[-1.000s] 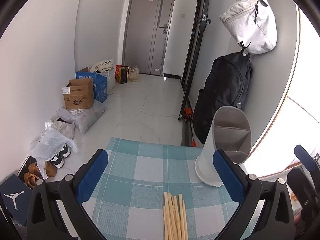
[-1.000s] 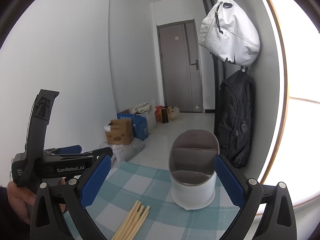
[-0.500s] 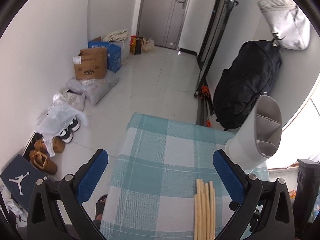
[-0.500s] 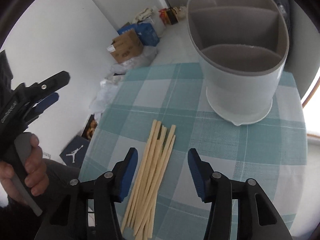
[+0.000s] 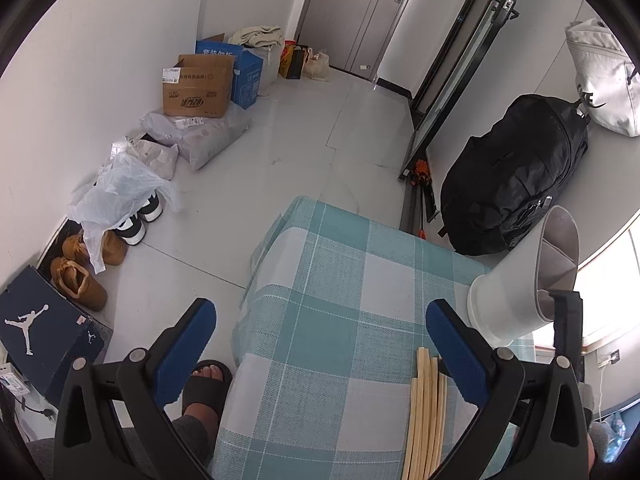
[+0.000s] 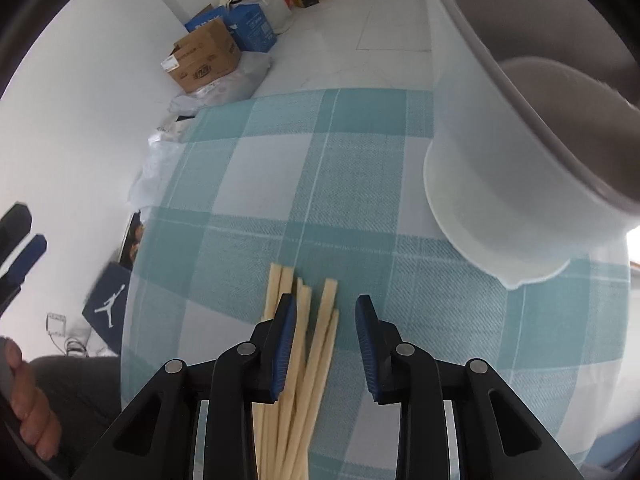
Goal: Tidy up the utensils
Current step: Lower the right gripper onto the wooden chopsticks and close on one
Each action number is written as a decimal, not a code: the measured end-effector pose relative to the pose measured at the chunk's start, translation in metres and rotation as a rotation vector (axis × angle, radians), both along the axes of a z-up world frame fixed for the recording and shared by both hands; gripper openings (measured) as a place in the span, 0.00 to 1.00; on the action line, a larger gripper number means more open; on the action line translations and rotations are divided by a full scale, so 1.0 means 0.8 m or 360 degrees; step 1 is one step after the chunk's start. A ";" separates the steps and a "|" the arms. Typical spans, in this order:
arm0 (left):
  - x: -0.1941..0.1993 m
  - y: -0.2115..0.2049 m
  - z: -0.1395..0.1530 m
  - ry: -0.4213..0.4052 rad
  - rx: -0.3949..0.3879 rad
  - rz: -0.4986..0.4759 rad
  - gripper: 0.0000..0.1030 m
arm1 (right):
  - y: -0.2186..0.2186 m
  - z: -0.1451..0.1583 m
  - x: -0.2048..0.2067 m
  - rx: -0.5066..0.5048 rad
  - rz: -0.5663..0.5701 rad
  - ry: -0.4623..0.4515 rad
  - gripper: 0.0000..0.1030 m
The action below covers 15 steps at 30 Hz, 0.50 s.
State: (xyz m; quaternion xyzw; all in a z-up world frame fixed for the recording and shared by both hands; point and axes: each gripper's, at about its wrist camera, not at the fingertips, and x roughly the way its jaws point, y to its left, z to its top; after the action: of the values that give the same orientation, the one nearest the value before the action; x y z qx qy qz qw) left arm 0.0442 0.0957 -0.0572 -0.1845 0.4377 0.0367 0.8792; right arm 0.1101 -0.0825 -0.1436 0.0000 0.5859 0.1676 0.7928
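now the right hand-held gripper (image 6: 325, 312) is closing over pale wooden chopsticks (image 6: 316, 336).

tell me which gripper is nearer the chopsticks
Right. The right gripper is down over the chopsticks, jaws closing around some. The left gripper hangs open beside them, over the cloth.

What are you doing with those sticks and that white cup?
A person is tidying chopsticks into the white holder, with a grabber tool in each hand. The right gripper hangs over the chopsticks on the checked tablecloth, and its fingers are closing around some of them, not squeezing yet. The left gripper waits wide open and empty. The holder has nothing in it yet.
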 end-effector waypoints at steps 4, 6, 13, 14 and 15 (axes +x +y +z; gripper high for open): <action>-0.002 0.006 0.000 -0.0009 0.0002 -0.0006 0.99 | 0.005 -0.006 0.003 -0.0110 -0.0034 0.0014 0.25; -0.002 0.007 0.001 -0.0007 0.0008 -0.0006 0.99 | 0.012 -0.005 0.004 -0.0176 -0.0029 -0.0005 0.20; 0.002 0.010 -0.003 0.0018 0.0011 -0.0010 0.99 | 0.007 -0.004 0.005 -0.0136 -0.0076 -0.0019 0.04; 0.001 0.009 -0.003 0.0019 0.0018 -0.0012 0.99 | 0.005 -0.002 0.004 -0.0112 -0.0086 -0.0026 0.00; 0.001 0.008 -0.004 0.0021 0.0025 -0.0017 0.99 | 0.003 0.001 0.003 -0.0092 -0.0095 -0.0037 0.00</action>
State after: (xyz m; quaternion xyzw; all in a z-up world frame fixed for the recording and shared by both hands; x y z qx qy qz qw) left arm 0.0452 0.1022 -0.0601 -0.1750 0.4441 0.0368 0.8780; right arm 0.1127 -0.0804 -0.1426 -0.0075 0.5809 0.1268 0.8040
